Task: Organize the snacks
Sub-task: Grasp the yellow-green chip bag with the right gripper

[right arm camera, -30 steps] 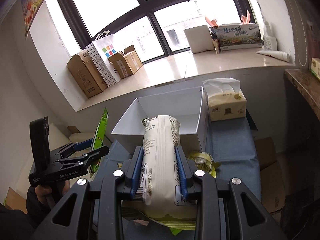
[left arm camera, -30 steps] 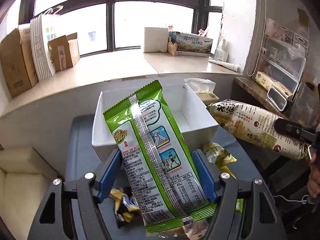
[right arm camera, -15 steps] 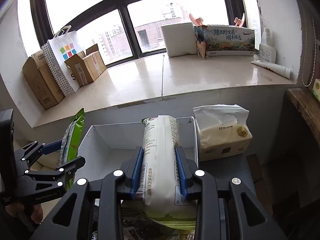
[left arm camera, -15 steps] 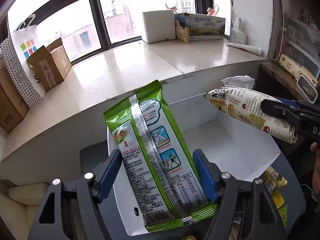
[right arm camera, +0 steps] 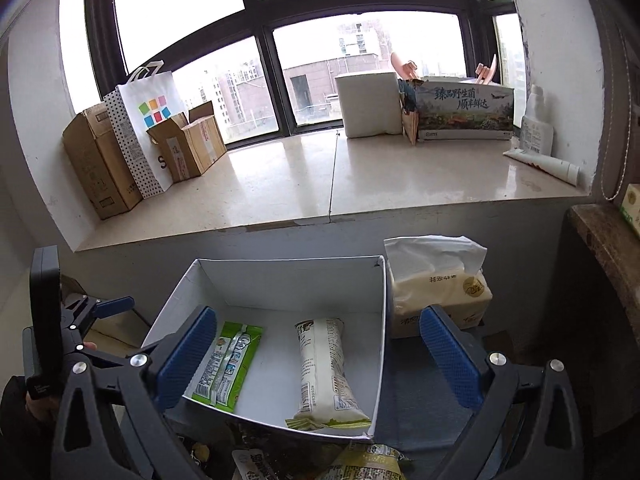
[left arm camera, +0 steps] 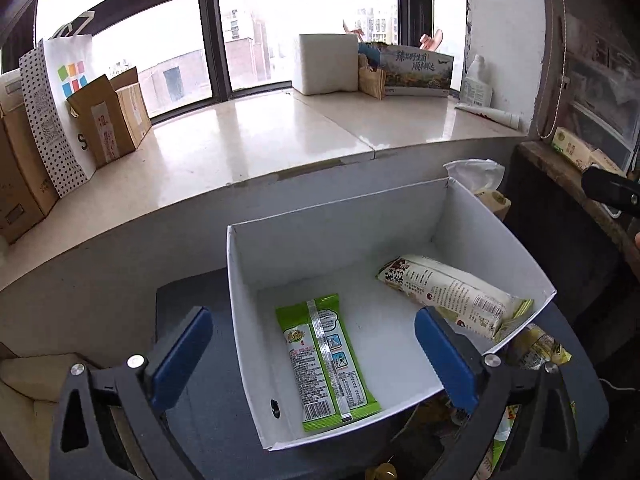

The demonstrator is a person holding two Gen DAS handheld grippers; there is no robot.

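A white open box (left arm camera: 340, 224) stands on a dark blue-grey table. A green snack packet (left arm camera: 326, 360) lies flat on the box floor at the left. A cream snack bag (left arm camera: 448, 294) lies at the right of the box floor. In the right wrist view the box (right arm camera: 280, 276) holds the green packet (right arm camera: 228, 362) and the cream bag (right arm camera: 324, 364) side by side. My left gripper (left arm camera: 314, 356) is open and empty above the box front. My right gripper (right arm camera: 316, 356) is open and empty above the box front.
More snack packets lie on the table in front of the box (right arm camera: 360, 462) and at its right (left arm camera: 538, 348). A tissue pack (right arm camera: 438, 292) stands right of the box. A window sill (right arm camera: 360, 176) behind carries cardboard boxes and a paper bag.
Both grippers opened and let go of their packets. The green packet and the cream bag now lie inside the white box. Both grippers sit higher over the box.
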